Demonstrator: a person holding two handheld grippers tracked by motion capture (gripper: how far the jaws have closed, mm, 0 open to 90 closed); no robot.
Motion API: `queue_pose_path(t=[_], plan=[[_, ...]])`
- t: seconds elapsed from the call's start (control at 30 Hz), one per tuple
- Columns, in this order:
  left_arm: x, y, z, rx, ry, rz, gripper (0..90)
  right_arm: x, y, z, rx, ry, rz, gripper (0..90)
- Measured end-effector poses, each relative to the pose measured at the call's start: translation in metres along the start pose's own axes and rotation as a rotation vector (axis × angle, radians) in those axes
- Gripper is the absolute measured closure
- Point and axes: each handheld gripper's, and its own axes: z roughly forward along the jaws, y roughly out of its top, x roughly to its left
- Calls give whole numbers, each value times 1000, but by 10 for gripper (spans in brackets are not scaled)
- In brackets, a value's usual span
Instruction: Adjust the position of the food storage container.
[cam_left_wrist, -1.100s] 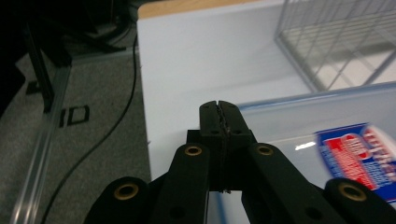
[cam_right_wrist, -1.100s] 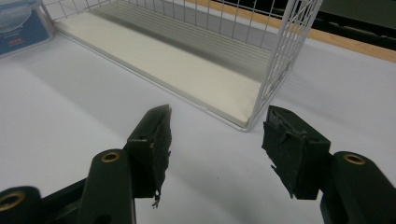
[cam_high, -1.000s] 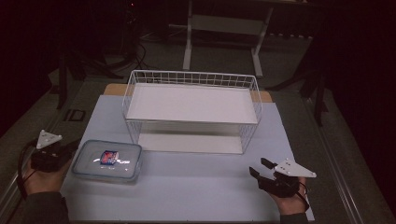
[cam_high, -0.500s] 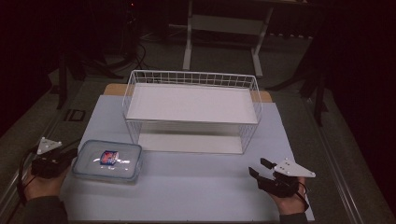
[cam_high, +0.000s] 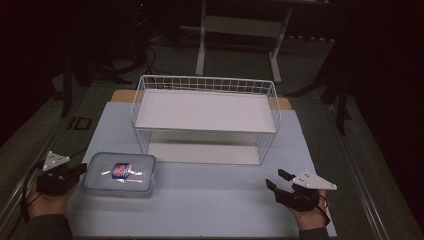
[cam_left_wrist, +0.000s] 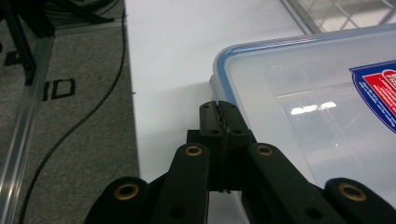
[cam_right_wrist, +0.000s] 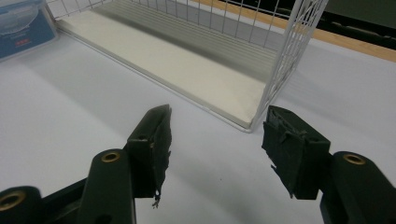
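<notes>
A clear plastic container (cam_high: 120, 174) with a blue-edged lid and a red and blue label lies flat on the pale mat at the near left. My left gripper (cam_high: 77, 171) is just left of it, jaws shut with nothing between them. In the left gripper view the left gripper's tips (cam_left_wrist: 222, 112) sit by the container's (cam_left_wrist: 303, 93) rounded corner rim; I cannot tell if they touch it. My right gripper (cam_high: 276, 180) rests at the near right, open and holding nothing. In the right gripper view the right gripper (cam_right_wrist: 215, 140) faces the near corner of a white wire basket (cam_right_wrist: 280, 46).
The white wire basket (cam_high: 205, 117), with white boards in it, stands mid-table behind both grippers. The pale mat (cam_high: 215, 200) stretches between the hands. A grey floor strip with a cable (cam_left_wrist: 70, 130) runs left of the mat. The container (cam_right_wrist: 18, 23) shows far left.
The left hand has drifted slightly toward the near edge, staying beside the container. The right gripper has not moved.
</notes>
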Motion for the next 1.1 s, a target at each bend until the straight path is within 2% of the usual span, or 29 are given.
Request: queue_pose_path(t=[0.1, 0.17, 0.23, 0.27, 0.3, 0.33, 0.4, 0.73, 0.93, 1.1], plan=[[-7, 2, 1, 5, -11, 21, 895, 0, 0, 0, -1, 1, -2, 413], [-16, 5, 3, 18, -33, 46, 895, 0, 0, 0, 0, 1, -2, 414], [-18, 6, 3, 24, -42, 53, 895, 0, 0, 0, -1, 1, -1, 414], [-24, 9, 5, 37, -63, 80, 895, 0, 1, 0, -2, 1, -1, 414], [-24, 9, 5, 37, -63, 80, 895, 0, 1, 0, -2, 1, -1, 415], [-31, 12, 6, 44, -84, 108, 895, 0, 1, 0, -2, 1, -1, 415], [-40, 14, 8, 46, -103, 129, 894, 0, 1, 0, -3, 1, -1, 415], [-67, 19, 12, 49, -167, 160, 894, 0, 1, 0, -5, 2, 0, 415], [-91, 24, 15, 52, -211, 178, 894, 0, 1, 0, -7, 3, 3, 416], [-103, 27, 16, 61, -235, 196, 894, -1, 1, -1, -9, 4, 4, 415]])
